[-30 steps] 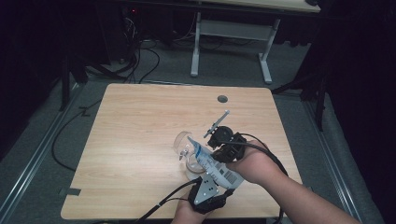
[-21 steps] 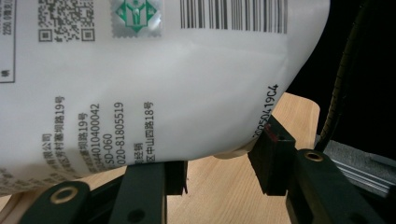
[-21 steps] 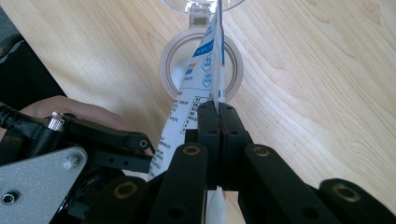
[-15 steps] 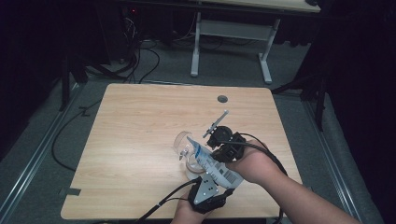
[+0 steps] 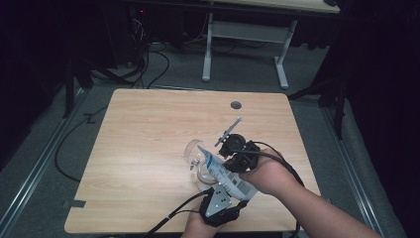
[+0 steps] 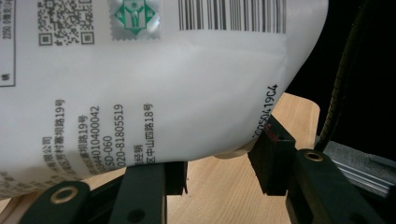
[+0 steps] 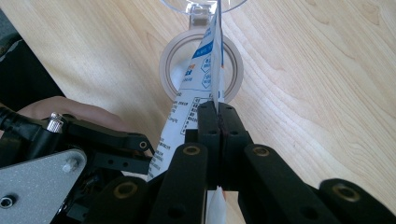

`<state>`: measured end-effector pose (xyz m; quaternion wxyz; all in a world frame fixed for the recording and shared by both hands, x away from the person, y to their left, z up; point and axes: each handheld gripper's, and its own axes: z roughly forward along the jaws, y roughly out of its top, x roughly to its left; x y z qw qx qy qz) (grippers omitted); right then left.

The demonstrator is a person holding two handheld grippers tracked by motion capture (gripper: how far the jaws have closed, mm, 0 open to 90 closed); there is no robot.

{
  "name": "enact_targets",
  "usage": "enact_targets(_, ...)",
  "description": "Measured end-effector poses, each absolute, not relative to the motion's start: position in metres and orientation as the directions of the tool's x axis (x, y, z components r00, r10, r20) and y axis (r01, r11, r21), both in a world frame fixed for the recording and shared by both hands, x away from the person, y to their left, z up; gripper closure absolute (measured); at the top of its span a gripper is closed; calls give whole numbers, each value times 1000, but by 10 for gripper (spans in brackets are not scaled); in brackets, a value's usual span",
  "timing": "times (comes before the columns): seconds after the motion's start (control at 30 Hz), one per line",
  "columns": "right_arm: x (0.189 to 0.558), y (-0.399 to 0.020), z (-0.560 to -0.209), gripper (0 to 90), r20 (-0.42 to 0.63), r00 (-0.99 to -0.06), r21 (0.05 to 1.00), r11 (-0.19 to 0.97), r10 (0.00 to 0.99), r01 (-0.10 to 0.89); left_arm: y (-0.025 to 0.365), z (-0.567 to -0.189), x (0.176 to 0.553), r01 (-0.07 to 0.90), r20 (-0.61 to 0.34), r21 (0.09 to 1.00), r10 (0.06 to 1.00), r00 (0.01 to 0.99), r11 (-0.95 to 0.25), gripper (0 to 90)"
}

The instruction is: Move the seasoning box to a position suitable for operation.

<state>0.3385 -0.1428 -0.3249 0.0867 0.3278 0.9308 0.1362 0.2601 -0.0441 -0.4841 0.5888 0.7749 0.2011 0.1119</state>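
Observation:
A white printed pouch [image 5: 223, 171] hangs tilted over the table's near right part, its narrow top corner toward a clear glass vessel [image 5: 192, 148]. My right gripper [image 5: 225, 162] is shut on the pouch's flat side seam [image 7: 215, 70]; in the right gripper view [image 7: 217, 109] the two jaws meet on that thin edge. My left gripper [image 5: 229, 192] comes from the near edge and holds the pouch's bulging bottom [image 6: 154, 84]. Its pads [image 6: 271, 156] press against both sides of the bag. A beige tape ring [image 7: 201, 65] lies on the wood under the pouch.
The wooden table [image 5: 148, 134] has a round cable hole [image 5: 236, 105] near its far edge. Black cables [image 5: 168, 218] trail off the near edge from both grippers. A white desk frame [image 5: 242, 34] stands on the floor behind.

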Motion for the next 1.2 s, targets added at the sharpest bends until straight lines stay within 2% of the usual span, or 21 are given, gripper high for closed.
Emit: enact_targets(1.2, 338, -141, -325, 900, -78, -776, 308, 756, 626, 578, -44, -483, 259, 180, -67, 959, 441, 895, -220, 613)
